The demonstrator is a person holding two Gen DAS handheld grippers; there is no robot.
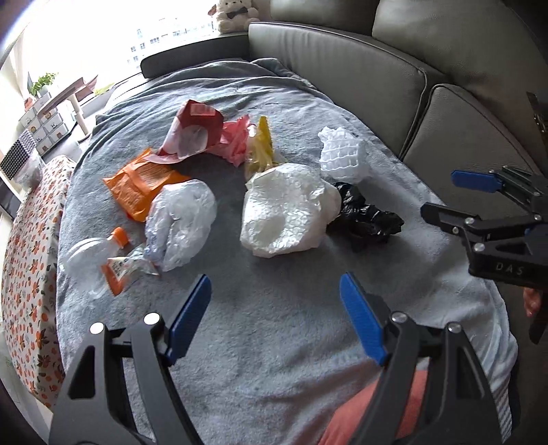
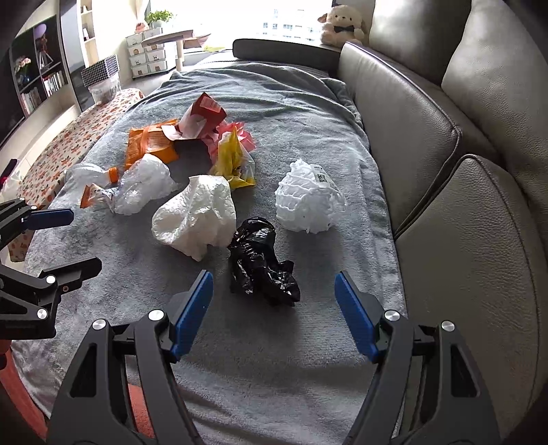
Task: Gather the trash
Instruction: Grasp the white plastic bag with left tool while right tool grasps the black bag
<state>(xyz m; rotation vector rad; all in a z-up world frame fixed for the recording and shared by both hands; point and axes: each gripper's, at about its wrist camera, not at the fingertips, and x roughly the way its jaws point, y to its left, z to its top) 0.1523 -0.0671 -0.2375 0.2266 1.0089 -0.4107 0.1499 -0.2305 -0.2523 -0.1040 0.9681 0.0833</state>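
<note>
Trash, loose, spread over a grey blanket (image 2: pixel 291 113) on the seat of a grey leather sofa (image 2: pixel 462 222).

- Black plastic bag (image 2: pixel 262 262), crumpled, nearest the right gripper and touching the white plastic bag (image 2: pixel 197 214).
- White foam fruit net (image 2: pixel 310 200), near the backrest, apart from the black bag.
- Yellow plastic bag (image 2: pixel 234 159) and pink plastic bag (image 1: pixel 236 138), bunched together behind the white one.
- Red paper carton (image 1: pixel 197 128), torn open, overlapping an orange wrapper (image 1: pixel 144 183).
- Clear plastic bag (image 1: pixel 181 220) beside a clear bottle with orange cap (image 1: pixel 99 255), at the blanket's left edge.

Left gripper (image 1: pixel 274 308) — held above bare blanket short of the pile, fingers spread wide, nothing between them. Right gripper (image 2: pixel 272 308) — level with it on the backrest side, aimed at the black bag, fingers likewise wide and empty; the bag's near end lies just ahead of its tips.

Surroundings: floral-print cloth (image 1: pixel 30 256) left of the sofa; plush toy (image 2: pixel 342 25) on the window ledge; small drawer units (image 2: pixel 149 56) by the window.
</note>
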